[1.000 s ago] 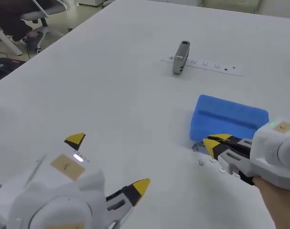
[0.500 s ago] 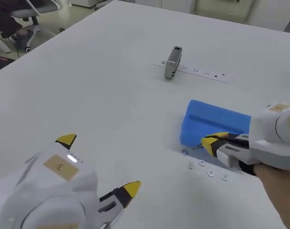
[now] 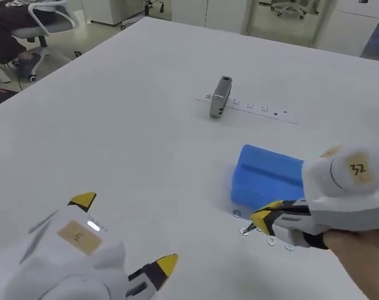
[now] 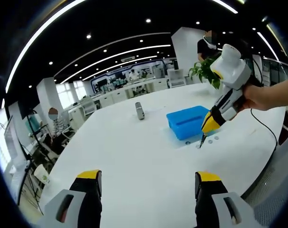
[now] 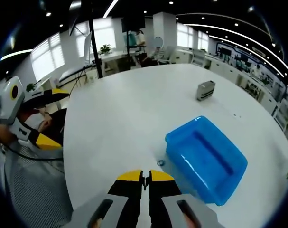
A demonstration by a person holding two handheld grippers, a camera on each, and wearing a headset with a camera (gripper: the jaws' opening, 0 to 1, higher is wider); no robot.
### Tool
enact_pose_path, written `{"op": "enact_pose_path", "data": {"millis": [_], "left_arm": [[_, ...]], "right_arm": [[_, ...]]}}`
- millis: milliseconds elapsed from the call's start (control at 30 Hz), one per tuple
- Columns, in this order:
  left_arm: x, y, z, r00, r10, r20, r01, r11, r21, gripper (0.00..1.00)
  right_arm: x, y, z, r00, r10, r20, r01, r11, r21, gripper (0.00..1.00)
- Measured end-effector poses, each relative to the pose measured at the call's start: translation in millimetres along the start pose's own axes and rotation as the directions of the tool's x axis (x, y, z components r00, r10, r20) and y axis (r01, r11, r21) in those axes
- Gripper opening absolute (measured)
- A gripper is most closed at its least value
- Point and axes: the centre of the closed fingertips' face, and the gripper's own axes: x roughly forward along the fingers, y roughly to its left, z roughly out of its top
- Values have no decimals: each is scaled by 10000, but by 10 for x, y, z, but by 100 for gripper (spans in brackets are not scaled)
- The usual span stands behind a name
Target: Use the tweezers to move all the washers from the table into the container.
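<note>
Container (image 5: 205, 156): blue plastic bin, rectangular, rounded corners, smooth glossy walls, open top. The right gripper view looks down into it and shows bare blue floor. It sits on the white matte tabletop (image 3: 114, 112), right of centre in the head view.

Washers (image 3: 245, 231): small flat metal rings, loose on the tabletop just beside the container's near wall, outside it. In the head view one lies by the container's near-left corner and the rest form a short row, partly under the right tool (image 3: 259, 219). Exact count is hard to tell.

Right tool: yellow-tipped black jaws pressed almost together with a thin slit between them, clamped on the tweezers (image 4: 200, 141). The tweezers show as a thin dark point sticking out past the jaw tips. They angle down, with the tip at the tabletop among the washers. Too small to tell whether the tip has a washer. A person's hand (image 4: 269, 95) grips this tool's white body.

Left tool (image 4: 148, 178): jaws spread wide, nothing between them. It is over bare tabletop, well apart from the container, near-left in the head view.

Around: a grey boxy device (image 3: 220, 95), metal-looking, stands on edge at one end of a flat white power strip (image 3: 258, 107). Both are farther back on the tabletop, well apart from the container. An office chair (image 3: 42, 12) is on the floor beyond the far-left tabletop edge.
</note>
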Motion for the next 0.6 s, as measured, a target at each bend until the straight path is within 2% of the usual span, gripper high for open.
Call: {"op": "enact_pose_path", "data": {"millis": [100, 267, 400, 567, 600], "left_arm": [[1, 4, -12, 10000, 22, -56, -22, 10000, 9, 82], [3, 9, -23, 9999, 39, -101, -39, 10000, 16, 81], [6, 6, -26, 9999, 10, -103, -9, 10000, 45, 80], [9, 10, -37, 9999, 10, -151, -10, 10000, 42, 80], [9, 9, -33, 9999, -1, -124, 1, 10000, 17, 80]], "right_arm": [[78, 39, -68, 9995, 167, -259, -165, 9998, 99, 0], [101, 3, -12, 9998, 193, -50, -192, 9996, 220, 0], [163, -38, 32, 9996, 186, -197, -184, 9998, 71, 0], [181, -55, 44, 9999, 80, 127, -81, 9999, 95, 0], [183, -75, 45, 9995, -23, 318, 17, 9998, 175, 0]]}}
